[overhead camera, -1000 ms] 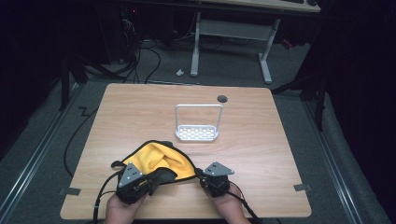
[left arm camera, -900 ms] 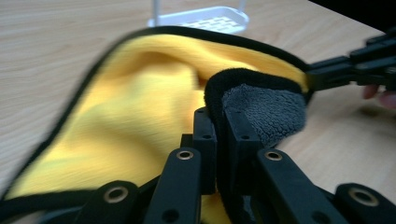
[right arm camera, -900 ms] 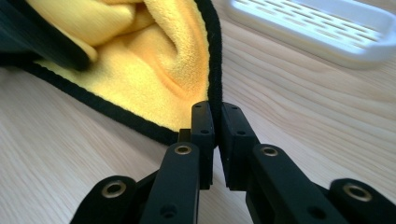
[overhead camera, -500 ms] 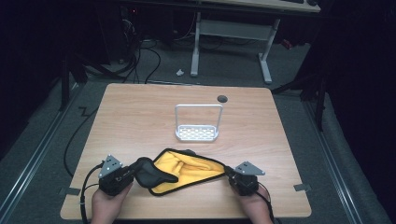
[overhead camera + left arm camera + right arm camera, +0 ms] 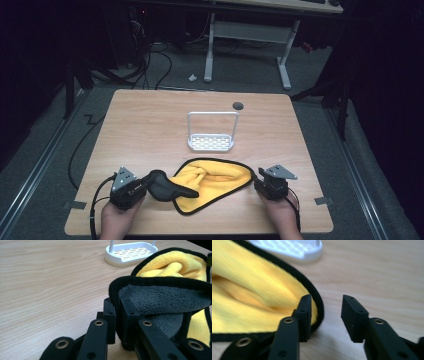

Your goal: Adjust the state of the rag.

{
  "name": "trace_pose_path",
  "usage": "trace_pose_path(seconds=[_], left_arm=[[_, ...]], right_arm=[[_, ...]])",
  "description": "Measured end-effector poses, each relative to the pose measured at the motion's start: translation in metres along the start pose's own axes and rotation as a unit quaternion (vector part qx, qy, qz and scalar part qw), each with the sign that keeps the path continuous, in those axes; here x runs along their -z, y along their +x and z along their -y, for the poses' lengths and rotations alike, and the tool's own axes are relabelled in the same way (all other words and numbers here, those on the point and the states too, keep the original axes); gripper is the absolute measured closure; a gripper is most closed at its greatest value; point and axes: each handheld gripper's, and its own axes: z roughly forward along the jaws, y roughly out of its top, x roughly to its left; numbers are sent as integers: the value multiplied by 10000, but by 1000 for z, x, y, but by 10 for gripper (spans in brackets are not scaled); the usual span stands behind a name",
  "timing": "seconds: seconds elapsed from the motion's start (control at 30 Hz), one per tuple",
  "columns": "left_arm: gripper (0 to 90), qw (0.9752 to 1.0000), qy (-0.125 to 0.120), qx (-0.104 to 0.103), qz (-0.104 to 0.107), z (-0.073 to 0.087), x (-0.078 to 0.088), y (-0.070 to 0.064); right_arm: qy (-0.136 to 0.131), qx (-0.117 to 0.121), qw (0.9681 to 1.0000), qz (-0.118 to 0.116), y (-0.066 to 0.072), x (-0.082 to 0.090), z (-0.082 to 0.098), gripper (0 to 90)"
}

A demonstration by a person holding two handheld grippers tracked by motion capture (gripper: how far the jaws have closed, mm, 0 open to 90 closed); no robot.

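A yellow cloth (image 5: 215, 181) with a black border and grey underside lies spread on the wooden table (image 5: 150, 125) near its front edge. My left gripper (image 5: 150, 184) is shut on the cloth's left corner, which folds grey side up (image 5: 162, 300) over its jaws (image 5: 117, 305). My right gripper (image 5: 256, 183) sits at the cloth's right end. Its jaws (image 5: 325, 305) have just been opening, and bare wood shows between them. The cloth's black edge (image 5: 318, 302) lies against the left-hand jaw in the right gripper view.
A small white rack (image 5: 212, 142) with a slotted base and a hoop handle stands mid-table behind the cloth. A dark round hole (image 5: 238, 105) sits near the far edge. Cables trail off the table's left side.
Both hands have moved apart, drawing the bunched cloth out into a flat spread. The right gripper has let go of the cloth's right edge.
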Motion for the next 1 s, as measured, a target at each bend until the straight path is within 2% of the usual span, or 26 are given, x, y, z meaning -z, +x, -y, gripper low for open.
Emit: trace_pose_path(seconds=[0.03, 0.1, 0.2, 0.27, 0.3, 0.33, 0.37, 0.4, 0.43, 0.5, 0.53, 0.57, 0.6, 0.67, 0.77, 0.83, 0.93, 1.0], left_arm=[[832, 10000, 13, -11, 5, 0, -1, 0], [829, 10000, 31, -12, 26, 0, -2, -2], [821, 10000, 38, -30, 45, 1, -3, -3], [822, 10000, 23, -30, 66, 1, -3, -5], [822, 10000, 29, -42, 67, 2, -3, -5], [822, 9999, 43, -63, 82, 1, -3, -6], [821, 9999, 34, -63, 90, 1, -3, -6], [822, 9999, 26, -60, 102, 1, -3, -6], [822, 9999, 18, -58, 104, 1, -3, -6], [822, 9999, 9, -73, 109, 1, -2, -6], [823, 9999, 5, -67, 117, 1, -2, -6], [823, 9999, 0, -62, 120, 1, -2, -6], [823, 9999, -3, -59, 118, 1, -1, -5], [823, 9999, -12, -42, 125, 1, -1, -4], [823, 9999, -27, -14, 128, 0, 0, -3], [823, 9999, -30, -12, 132, 0, 0, -3], [824, 9999, -60, -20, 116, 0, 2, -3], [824, 9999, -79, -7, 109, 0, 2, -2]], right_arm=[[-137, 45, 9999, 25, 5, 7, -2, 576], [-266, 121, 9995, -79, 17, 15, -4, 573], [-285, 254, 9978, -535, 45, 20, -4, 574], [-153, 496, 9955, -794, 69, 17, -3, 574], [-59, 601, 9933, -989, 83, 13, -2, 568], [22, 656, 9919, -1089, 92, 9, -1, 559], [198, 749, 9890, -1257, 106, 2, 0, 545], [319, 830, 9866, -1367, 115, -2, 1, 537], [456, 1036, 9828, -1462, 128, -8, 3, 530], [598, 1265, 9790, -1483, 142, -16, 5, 544], [598, 1298, 9784, -1493, 146, -19, 5, 579], [618, 1264, 9785, -1507, 146, -20, 4, 611], [662, 1256, 9785, -1493, 146, -20, 2, 716], [687, 1348, 9774, -1479, 144, -19, 2, 831], [741, 1379, 9775, -1414, 136, -14, 4, 852], [748, 1336, 9789, -1356, 127, -9, 7, 852], [796, 1325, 9812, -1159, 108, 1, 13, 851], [812, 1214, 9836, -1054, 94, 5, 16, 851]])
